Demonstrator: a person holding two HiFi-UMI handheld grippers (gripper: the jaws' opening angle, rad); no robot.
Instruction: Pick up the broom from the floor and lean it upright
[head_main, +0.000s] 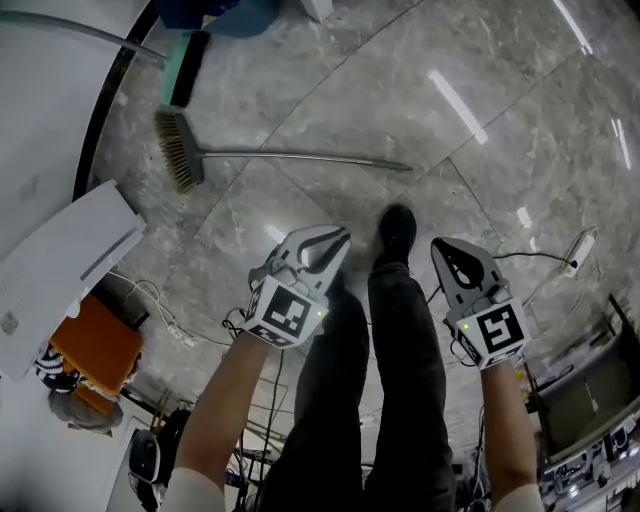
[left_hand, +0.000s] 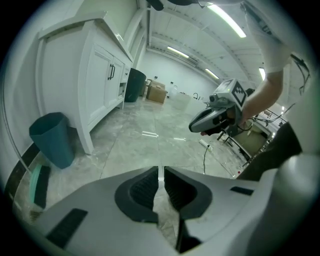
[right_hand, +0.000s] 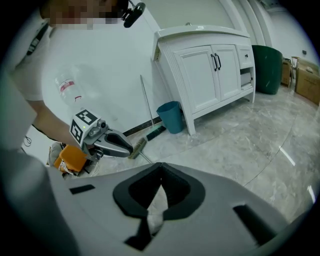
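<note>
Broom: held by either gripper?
No, the broom lies flat on the floor, well ahead of the left gripper and the right gripper, both shut on nothing.

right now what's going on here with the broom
A person stands over the grey floor with a tool in each hand. The left tool and right tool are both shut and empty. The broom lies flat on the floor ahead of them, untouched, not yet picked up.
</note>
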